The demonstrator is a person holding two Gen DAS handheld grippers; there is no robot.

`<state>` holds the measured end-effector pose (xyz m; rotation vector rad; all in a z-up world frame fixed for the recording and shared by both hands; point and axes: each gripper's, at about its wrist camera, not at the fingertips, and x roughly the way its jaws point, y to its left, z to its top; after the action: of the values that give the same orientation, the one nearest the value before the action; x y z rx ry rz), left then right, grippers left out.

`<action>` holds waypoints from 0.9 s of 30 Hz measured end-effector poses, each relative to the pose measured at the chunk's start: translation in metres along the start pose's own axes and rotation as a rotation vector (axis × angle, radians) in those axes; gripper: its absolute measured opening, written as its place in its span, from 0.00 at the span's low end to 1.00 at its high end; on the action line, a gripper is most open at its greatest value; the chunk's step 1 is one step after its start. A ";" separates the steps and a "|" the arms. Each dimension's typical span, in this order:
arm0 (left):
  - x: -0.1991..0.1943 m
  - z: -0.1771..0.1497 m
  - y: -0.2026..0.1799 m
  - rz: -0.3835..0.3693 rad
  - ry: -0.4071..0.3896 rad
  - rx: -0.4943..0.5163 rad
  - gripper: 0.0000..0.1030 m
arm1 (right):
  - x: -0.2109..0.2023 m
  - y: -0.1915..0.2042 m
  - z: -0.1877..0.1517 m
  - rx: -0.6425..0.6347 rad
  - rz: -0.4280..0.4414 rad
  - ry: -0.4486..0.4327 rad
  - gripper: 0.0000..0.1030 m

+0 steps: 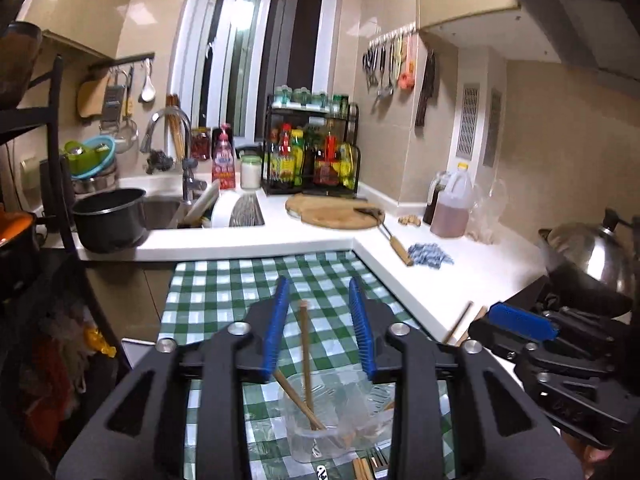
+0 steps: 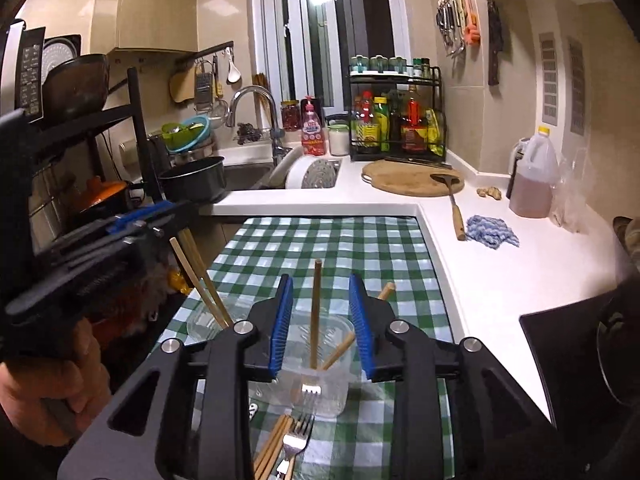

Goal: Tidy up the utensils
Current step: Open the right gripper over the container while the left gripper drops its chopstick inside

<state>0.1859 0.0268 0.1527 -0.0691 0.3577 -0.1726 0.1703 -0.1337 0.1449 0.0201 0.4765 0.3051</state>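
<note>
Cups: two clear plastic cups stand on the checked cloth (image 2: pixel 328 248); the left cup (image 1: pixel 320 416) sits under the left tongs, the right cup (image 2: pixel 316 376) under the right tongs.
Chopsticks: two lean in the left cup (image 1: pixel 306 360); in the right view another pair (image 2: pixel 316 312) stands in the right cup.
Loose utensils: forks (image 2: pixel 298 436) and more chopsticks (image 2: pixel 272 448) lie flat on the cloth just in front of the right cup, not yet sorted.
Left tongs (image 1: pixel 320 336): wide open, holding nothing, poised above the left cup.
Right tongs (image 2: pixel 322 328): wide open, empty, blue pads either side of the upright chopstick without touching it.
Progress: partly done, by my judgement; the flat pieces remain.
Risk: the cups look light, so a pad brushing a leaning chopstick could tip a cup over.
Risk: forks and chopsticks lie touching, so a pinch may lift two or drop one.
Surroundings: white counter (image 2: pixel 500 272) beside the cloth, sink (image 1: pixel 160 208) beyond.
</note>
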 end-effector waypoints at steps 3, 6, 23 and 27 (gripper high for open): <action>-0.028 0.003 0.000 0.003 -0.027 -0.007 0.30 | -0.018 -0.002 0.000 0.013 -0.029 -0.010 0.40; -0.060 0.002 0.000 0.009 -0.054 -0.016 0.30 | -0.045 -0.004 -0.002 0.020 -0.047 -0.039 0.41; -0.153 -0.140 0.007 0.047 0.064 -0.120 0.20 | -0.146 0.022 -0.142 0.062 0.011 -0.023 0.07; -0.143 -0.182 0.009 0.051 0.165 -0.160 0.17 | -0.132 0.025 -0.186 0.084 0.029 0.045 0.07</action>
<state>-0.0091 0.0548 0.0306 -0.2042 0.5368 -0.0995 -0.0328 -0.1582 0.0407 0.1019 0.5339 0.3145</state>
